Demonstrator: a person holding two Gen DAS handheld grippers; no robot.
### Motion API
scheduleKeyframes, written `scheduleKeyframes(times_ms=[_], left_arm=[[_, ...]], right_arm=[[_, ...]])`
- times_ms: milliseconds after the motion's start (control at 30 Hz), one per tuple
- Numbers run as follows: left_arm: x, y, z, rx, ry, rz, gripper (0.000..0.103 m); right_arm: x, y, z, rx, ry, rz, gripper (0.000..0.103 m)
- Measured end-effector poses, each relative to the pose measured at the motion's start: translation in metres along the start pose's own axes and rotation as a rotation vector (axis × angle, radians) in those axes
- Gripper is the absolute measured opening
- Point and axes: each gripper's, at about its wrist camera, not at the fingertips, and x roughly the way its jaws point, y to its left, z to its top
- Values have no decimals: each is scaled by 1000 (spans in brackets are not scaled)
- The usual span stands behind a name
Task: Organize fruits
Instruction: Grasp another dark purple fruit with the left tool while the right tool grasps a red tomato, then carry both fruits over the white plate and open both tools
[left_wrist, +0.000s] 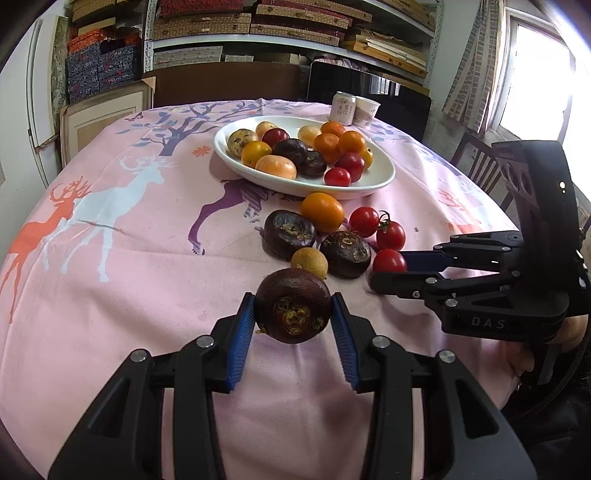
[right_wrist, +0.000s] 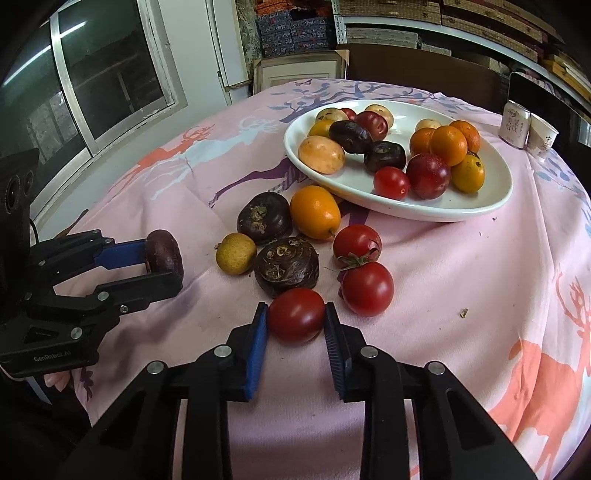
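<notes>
My left gripper (left_wrist: 293, 314) is shut on a dark purple water chestnut (left_wrist: 293, 306), held just above the pink cloth; it also shows in the right wrist view (right_wrist: 164, 254). My right gripper (right_wrist: 295, 321) is shut on a red cherry tomato (right_wrist: 295, 314), which also shows in the left wrist view (left_wrist: 388, 261). Loose fruit lies between them: two more chestnuts (right_wrist: 286, 266) (right_wrist: 264, 218), a small yellow-green fruit (right_wrist: 235, 253), an orange kumquat (right_wrist: 314, 212) and two tomatoes (right_wrist: 366, 288) (right_wrist: 356, 242). A white oval plate (right_wrist: 458, 205) beyond holds several mixed fruits.
The round table has a pink deer-print cloth (left_wrist: 129, 258). A can (left_wrist: 342, 107) and a paper cup (left_wrist: 366, 110) stand behind the plate. Chairs and shelves of boxes stand past the far edge. A window is at the right of the left wrist view.
</notes>
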Motion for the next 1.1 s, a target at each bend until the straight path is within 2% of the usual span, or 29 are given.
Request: scheduleKeyframes(times_ms=[100,233,367,500,667,833,867,900,967,1033,1100], left_arm=[[-3,-2,5,5,-9,-3,40],[-7,-6,23,18,-39,-9,40],[0,-7,62,22,-76,-28,40],[22,-5,117,7,-95,-55,41],[75,4,169,-37,-54,-43,41],[116,14,181,-86,8,-25,41],[119,15,180,-90,11,-22,42],[121,15,179,-90,12,-22,50],[118,15,178,-91,1,-16,57],[109,15,177,-88,-24,-11,70],[97,13,174,-84,-49,-10,71]], right_arm=[[-17,-2,0,-3,-61,-22,30],[-41,-29,10,43,-133,-80,30],[-54,-70,30,146,-179,-113,30],[-58,-92,68,161,-242,-134,30],[-35,-108,118,151,-270,-154,30],[5,-109,143,109,-247,-155,31],[8,-107,144,100,-252,-167,31],[10,-104,144,92,-258,-174,39],[9,-104,143,90,-279,-205,48],[3,-106,140,99,-293,-191,49],[-8,-107,134,117,-313,-200,50]])
